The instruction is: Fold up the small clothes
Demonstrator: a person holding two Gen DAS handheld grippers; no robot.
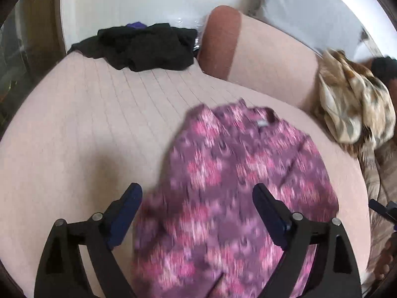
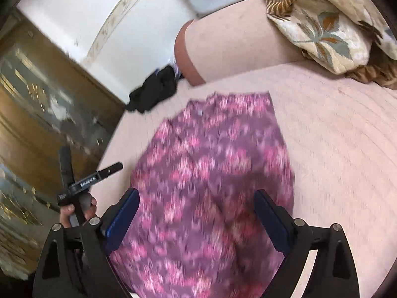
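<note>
a pale pink bed (image 1: 82, 114) with a ribbed, quilted cover carries everything. a purple garment with a pink flowered print (image 1: 230, 173) lies spread flat on it, its neckline toward the far side. a crumpled heap of black clothes (image 1: 146, 47) sits at the far edge, well apart from the garment. a pink bolster (image 1: 260, 62) lies along the far side, and a cream cloth with brown leaf print (image 1: 354, 106) is bunched beside it.

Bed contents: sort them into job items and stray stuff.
Job:
purple floral garment
left hand-held gripper, open
right hand-held gripper, open

Lying about:
black clothes pile
leaf-print fabric
pink bed cover
</note>
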